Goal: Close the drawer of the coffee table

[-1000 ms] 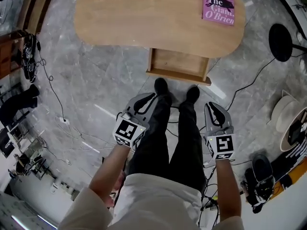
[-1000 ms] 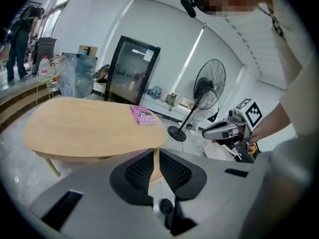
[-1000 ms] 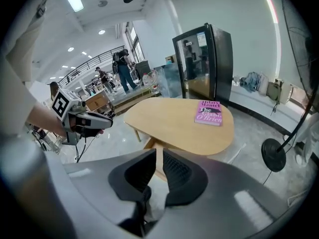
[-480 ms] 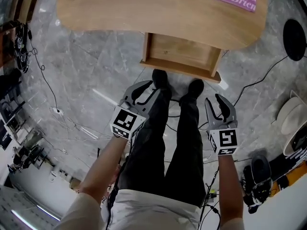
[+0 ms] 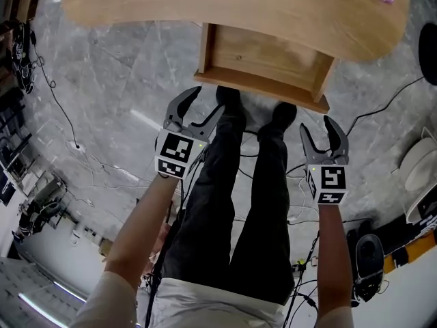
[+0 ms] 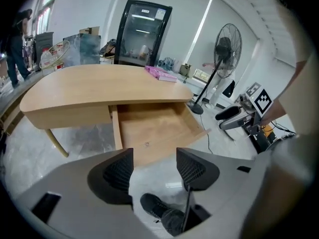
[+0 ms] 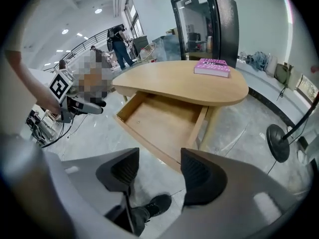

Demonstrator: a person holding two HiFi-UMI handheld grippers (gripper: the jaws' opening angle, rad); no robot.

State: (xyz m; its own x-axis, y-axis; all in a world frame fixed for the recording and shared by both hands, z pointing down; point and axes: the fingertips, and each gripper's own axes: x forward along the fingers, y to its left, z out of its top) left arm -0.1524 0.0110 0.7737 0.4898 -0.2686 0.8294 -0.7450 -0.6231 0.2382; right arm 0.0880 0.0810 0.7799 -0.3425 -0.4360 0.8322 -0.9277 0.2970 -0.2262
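As left gripper [image 5: 207, 101] and right gripper [image 5: 317, 125] spread empty fingers [image 6: 117, 176], the drawer [image 5: 263, 57] stands open, bare.

one wooden worktop [image 5: 205, 5], with one drawer [image 5: 266, 55] standing open under its edge and one pink book [image 7: 212, 67] on top. two tongs are in frame, the left tongs [image 5: 208, 99] and the right tongs [image 5: 318, 123], the jaws of each opening with nothing between them. each carries one marker cube, two in all: the left cube [image 5: 176, 156] and the right cube [image 5: 329, 183]. two dark shoes, a left shoe [image 5: 229, 96] and a right shoe [image 5: 283, 111], stand on the marble floor [image 5: 123, 101]. past the worktop: one standing fan [image 6: 227, 49] and one glass-door fridge [image 6: 141, 34].
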